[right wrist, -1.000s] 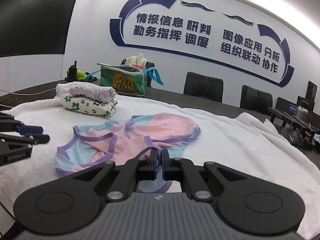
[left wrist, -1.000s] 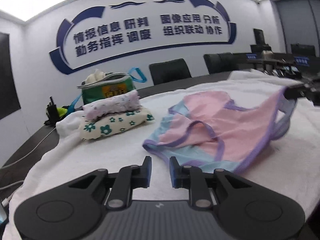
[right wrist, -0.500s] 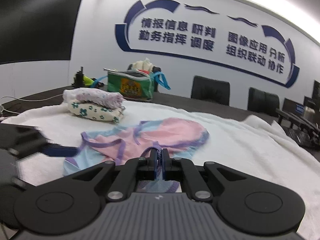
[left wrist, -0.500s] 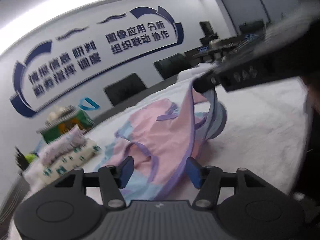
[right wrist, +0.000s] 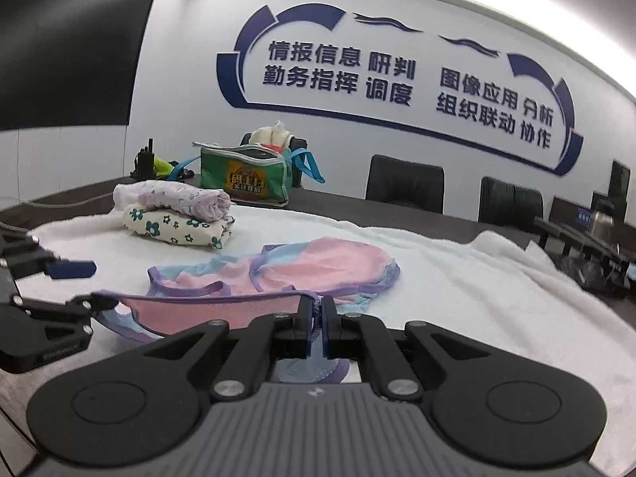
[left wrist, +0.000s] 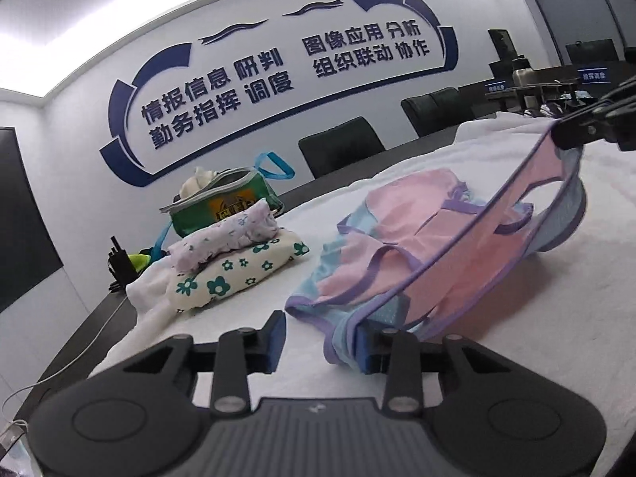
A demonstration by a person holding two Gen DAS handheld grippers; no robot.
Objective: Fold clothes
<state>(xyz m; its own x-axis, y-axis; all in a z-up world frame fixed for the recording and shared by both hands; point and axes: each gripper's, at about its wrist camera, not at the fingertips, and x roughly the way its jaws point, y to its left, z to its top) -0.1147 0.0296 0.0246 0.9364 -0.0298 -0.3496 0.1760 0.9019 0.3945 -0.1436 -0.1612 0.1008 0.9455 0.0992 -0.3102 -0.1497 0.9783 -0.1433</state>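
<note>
Right claw: fingers closed on the purple hem of the garment, lifting that edge off the towel.
Left claw: fingers spread wide; one fingertip touches a hem corner, nothing pinched between them.
Garment: pink and light blue with purple trim, lying mid-towel, its near edge stretched taut from the right claw toward the left one.
Towel: white, covering the bench.
Folded pile: two floral pieces stacked, well apart from the garment, at the towel's far left.
Green bag: behind the pile, on the dark bench, unzipped, cloth poking out.
</note>
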